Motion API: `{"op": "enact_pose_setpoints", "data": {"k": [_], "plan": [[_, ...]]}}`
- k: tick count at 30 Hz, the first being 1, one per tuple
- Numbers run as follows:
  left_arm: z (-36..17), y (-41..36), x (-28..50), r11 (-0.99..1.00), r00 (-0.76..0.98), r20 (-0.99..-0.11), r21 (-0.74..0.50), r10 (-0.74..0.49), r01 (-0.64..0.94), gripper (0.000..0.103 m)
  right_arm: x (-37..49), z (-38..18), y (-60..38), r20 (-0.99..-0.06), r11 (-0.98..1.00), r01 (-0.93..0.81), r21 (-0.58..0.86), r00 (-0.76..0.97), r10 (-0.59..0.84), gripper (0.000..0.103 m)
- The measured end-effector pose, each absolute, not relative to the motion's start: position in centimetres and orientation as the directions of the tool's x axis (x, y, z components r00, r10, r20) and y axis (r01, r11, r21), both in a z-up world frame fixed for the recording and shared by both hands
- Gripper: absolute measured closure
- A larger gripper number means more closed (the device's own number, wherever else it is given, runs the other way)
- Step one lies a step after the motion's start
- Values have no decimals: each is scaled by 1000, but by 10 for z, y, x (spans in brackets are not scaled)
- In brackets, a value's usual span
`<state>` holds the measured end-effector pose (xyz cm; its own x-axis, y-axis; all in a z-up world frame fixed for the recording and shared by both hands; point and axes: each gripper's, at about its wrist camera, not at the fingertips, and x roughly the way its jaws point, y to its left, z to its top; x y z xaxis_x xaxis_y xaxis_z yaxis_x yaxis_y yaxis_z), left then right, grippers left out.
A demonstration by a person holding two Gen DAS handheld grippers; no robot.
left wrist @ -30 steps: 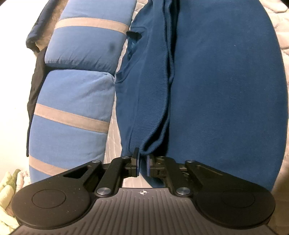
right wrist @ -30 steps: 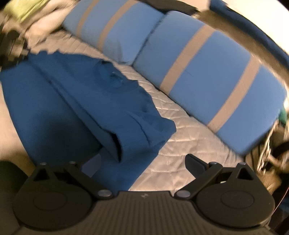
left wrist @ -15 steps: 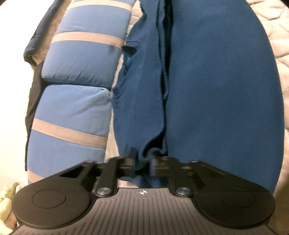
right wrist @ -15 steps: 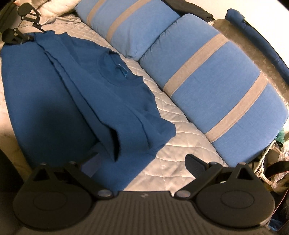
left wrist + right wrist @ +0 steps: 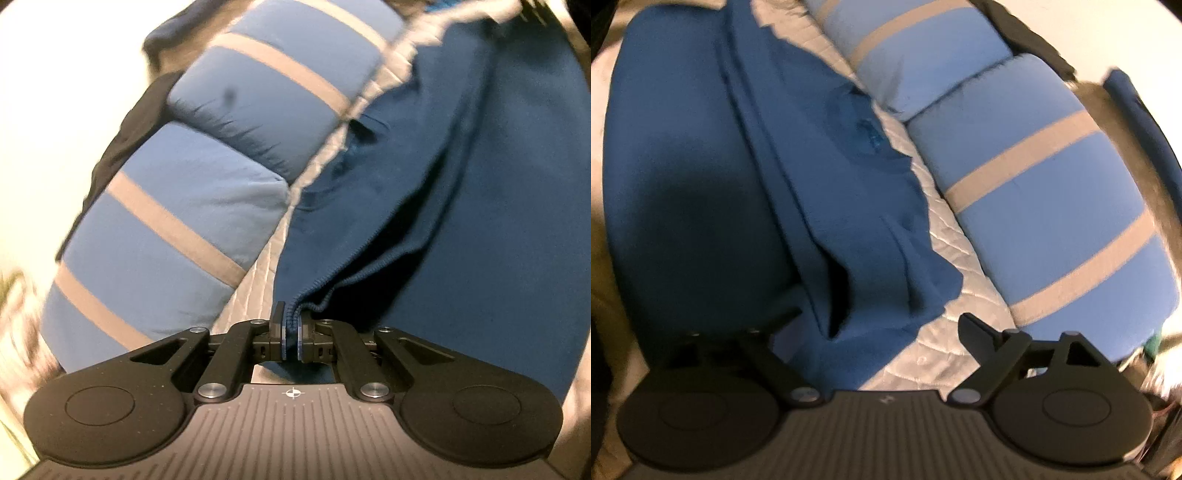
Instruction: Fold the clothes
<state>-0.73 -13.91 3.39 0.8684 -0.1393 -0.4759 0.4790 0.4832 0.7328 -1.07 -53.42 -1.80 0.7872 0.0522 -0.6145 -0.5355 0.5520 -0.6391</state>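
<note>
Nearest, left claw: clenched on the ribbed cuff of the blue sweater, sleeve raised off the body, likely to carry it across for a fold. Right claw: released, jaws just been narrowing, straddling the sweater's near shoulder corner with pads not pressing; probably lining up a second grip. Sweater lies flat on the quilted bed, collar toward the head edge. Beyond: two blue striped pillows along that edge.

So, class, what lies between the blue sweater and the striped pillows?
A strip of pale quilted bedcover separates the blue sweater from the striped pillows, clearest in the right wrist view.
</note>
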Motion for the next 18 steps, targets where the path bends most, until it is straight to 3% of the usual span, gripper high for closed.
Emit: {"op": "enact_pose_setpoints", "data": {"k": [6, 10, 18], "plan": [[51, -138, 3, 586, 863, -484, 660, -146, 470, 98, -15, -46, -518, -585, 391, -555, -734, 809, 50, 12], [57, -137, 10, 630, 859, -490, 622, -149, 465, 98, -11, -49, -517, -571, 374, -548, -748, 819, 57, 19], [60, -135, 13, 661, 857, -495, 595, -147, 457, 98, -19, -45, -513, -509, 284, -499, -819, 860, 40, 60]]}}
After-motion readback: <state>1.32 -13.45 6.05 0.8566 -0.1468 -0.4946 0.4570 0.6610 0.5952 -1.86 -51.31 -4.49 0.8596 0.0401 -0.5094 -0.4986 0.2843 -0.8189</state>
